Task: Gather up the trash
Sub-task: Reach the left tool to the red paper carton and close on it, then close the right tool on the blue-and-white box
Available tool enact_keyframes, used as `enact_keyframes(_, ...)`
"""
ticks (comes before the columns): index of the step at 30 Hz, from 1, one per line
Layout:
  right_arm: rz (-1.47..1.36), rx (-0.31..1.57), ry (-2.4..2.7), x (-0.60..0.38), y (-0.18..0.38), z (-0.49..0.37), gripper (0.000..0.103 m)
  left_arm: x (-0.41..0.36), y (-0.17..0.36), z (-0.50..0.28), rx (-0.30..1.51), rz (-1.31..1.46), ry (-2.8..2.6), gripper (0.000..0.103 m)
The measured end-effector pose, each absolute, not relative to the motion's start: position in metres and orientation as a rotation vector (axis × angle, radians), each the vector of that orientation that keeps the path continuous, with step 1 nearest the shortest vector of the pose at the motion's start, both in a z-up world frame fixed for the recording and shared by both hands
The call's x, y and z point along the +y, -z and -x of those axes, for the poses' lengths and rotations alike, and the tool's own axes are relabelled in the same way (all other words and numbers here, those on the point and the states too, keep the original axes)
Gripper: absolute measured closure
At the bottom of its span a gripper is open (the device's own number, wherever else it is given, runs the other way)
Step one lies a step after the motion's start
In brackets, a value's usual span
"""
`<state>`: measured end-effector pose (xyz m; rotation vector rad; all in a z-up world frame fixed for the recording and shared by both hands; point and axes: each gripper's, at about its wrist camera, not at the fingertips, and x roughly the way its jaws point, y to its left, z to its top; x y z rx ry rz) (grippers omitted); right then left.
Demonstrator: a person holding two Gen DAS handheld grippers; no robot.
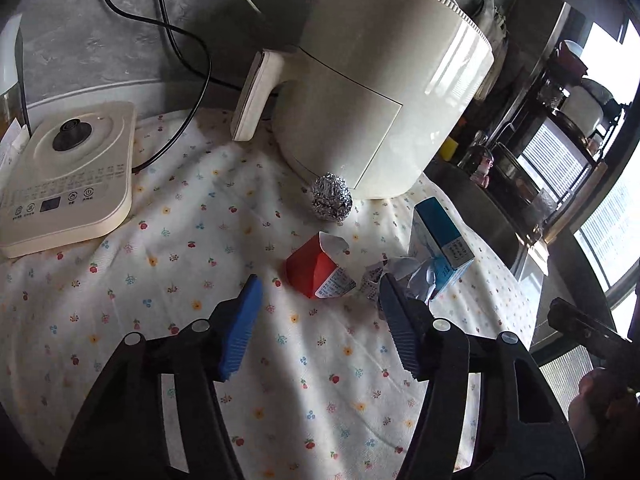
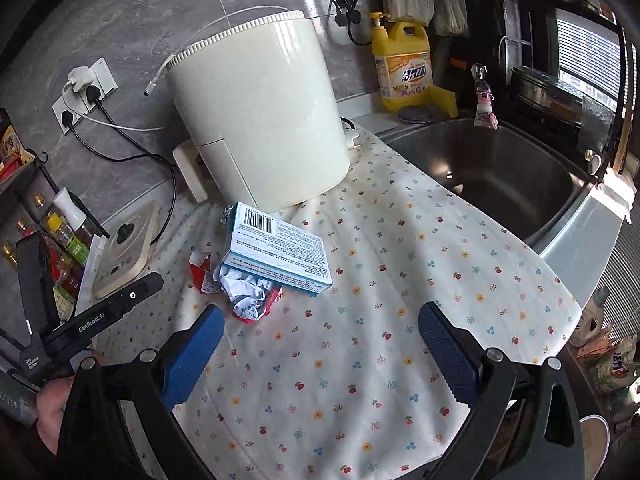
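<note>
Left gripper [image 1: 316,292] spread wide, holding nothing, red carton [image 1: 316,274] just beyond its tips, right gripper [image 2: 320,328] likewise wide and bare, blue box [image 2: 276,250] and crumpled paper [image 2: 244,286] beyond, foil ball [image 1: 332,196] far against the air fryer [image 1: 380,92].

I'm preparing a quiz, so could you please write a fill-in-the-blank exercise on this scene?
1. The foil ball lies beside the ____ appliance.
2. The red carton rests on a ____ cloth.
3. Both grippers, left and right, have jaws ____.
4. Right of the cloth is a steel ____.

Answers: cream; floral; open; sink
</note>
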<state>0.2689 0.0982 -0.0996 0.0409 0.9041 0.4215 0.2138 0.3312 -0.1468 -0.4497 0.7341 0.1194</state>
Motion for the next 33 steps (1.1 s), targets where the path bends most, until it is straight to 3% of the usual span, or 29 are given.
enact_keyframes(9,-0.023,0.922,-0.408,0.123,0.102,-0.294,0.008,0.345,0.169,-0.262,0.787,0.467,-0.079,0.061)
enact_keyframes(11,-0.01,0.927,-0.413,0.13,0.103,-0.297,0.008,0.347,0.174,-0.268,0.8,0.476,-0.075,0.078)
enact_keyframes(13,0.004,0.93,-0.42,0.137,0.104,-0.3,0.008,0.348,0.178,-0.271,0.805,0.489,-0.064,0.086)
enact_keyframes(17,0.025,0.934,-0.445,0.152,0.104,-0.304,0.008,0.346,0.174,-0.268,0.784,0.471,-0.075,0.093)
enact_keyframes(33,0.185,1.007,-0.508,0.224,0.128,-0.333,0.008,0.377,0.149,-0.199,0.671,0.56,-0.195,0.094)
